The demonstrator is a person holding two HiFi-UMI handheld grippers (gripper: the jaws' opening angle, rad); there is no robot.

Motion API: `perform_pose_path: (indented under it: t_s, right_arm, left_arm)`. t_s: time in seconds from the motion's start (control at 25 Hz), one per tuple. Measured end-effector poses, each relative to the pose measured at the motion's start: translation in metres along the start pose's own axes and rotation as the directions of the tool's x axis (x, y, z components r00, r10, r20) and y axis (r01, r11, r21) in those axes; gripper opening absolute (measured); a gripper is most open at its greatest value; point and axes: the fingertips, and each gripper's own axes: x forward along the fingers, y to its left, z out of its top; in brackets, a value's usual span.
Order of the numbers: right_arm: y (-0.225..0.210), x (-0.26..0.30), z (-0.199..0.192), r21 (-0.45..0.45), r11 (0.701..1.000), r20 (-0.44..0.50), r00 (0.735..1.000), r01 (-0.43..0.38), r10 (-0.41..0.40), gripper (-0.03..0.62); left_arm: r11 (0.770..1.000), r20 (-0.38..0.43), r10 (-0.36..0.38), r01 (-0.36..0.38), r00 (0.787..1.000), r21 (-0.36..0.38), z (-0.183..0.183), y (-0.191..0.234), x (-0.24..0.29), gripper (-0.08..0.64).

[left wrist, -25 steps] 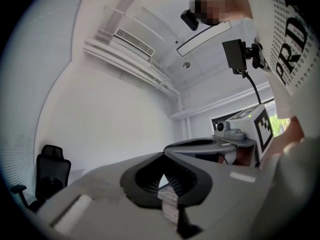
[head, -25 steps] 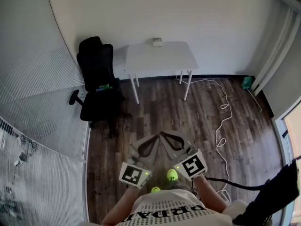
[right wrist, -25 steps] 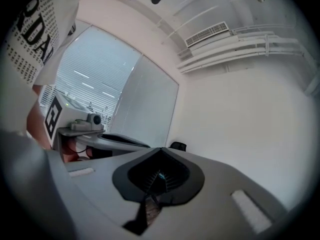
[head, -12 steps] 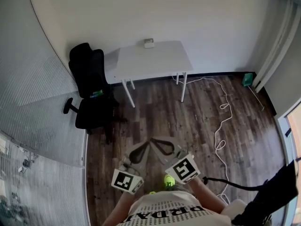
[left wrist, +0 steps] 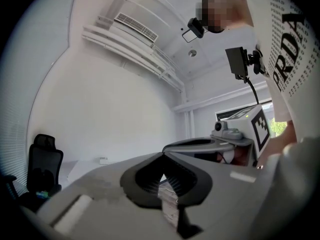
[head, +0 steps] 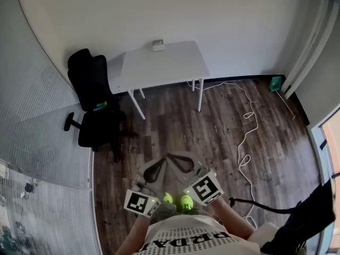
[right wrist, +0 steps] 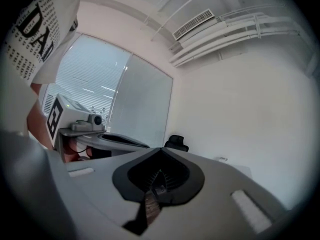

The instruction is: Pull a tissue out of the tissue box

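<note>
A small pale tissue box (head: 158, 45) sits at the far edge of a white table (head: 164, 68) against the back wall, well ahead of me. It also shows as a tiny tissue box (left wrist: 103, 160) in the left gripper view and, faintly, as a tissue box (right wrist: 220, 159) in the right gripper view. My left gripper (head: 166, 158) and right gripper (head: 172, 156) are held close to my body over the wood floor, tips almost together, far from the table. In each gripper view the jaws meet at a point: left gripper (left wrist: 162, 154) and right gripper (right wrist: 161, 149) are both shut with nothing in them.
A black office chair (head: 90, 100) stands left of the table. A white cable (head: 247, 126) snakes across the floor at right, and a green object (head: 275, 83) leans by the right wall. A frosted glass partition (head: 42, 142) runs along the left.
The table, chair and cable have slid left in the head view as I walk toward them. Both grippers stay shut near my body and sit a little lower in the frame.
</note>
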Motion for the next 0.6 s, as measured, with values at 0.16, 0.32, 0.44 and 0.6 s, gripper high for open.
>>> perform_pose_path:
  t_s: [0.16,0.32,0.44,0.6]
  right_arm:
    - [-0.012,0.004,-0.006,0.018,1.0,0.009,1.0,0.003,-0.003,0.005]
    - [-0.022,0.015,-0.009,0.015,1.0,0.016,1.0,0.008,-0.009,0.005]
    - [-0.029,0.028,-0.008,0.005,1.0,0.012,1.0,0.008,-0.008,0.005]
    - [-0.043,0.045,-0.005,0.004,1.0,0.015,1.0,0.014,-0.014,0.005]
  left_arm:
    - [1.0,-0.011,-0.004,0.004,1.0,-0.007,-0.006,0.005,0.012,-0.009]
    - [1.0,0.011,0.0,0.001,1.0,-0.022,-0.006,0.016,0.023,-0.009]
    - [1.0,0.011,-0.006,0.006,1.0,-0.005,-0.007,0.031,0.029,-0.009]
    - [0.999,0.038,-0.005,0.007,0.999,-0.032,0.0,0.051,0.043,-0.009]
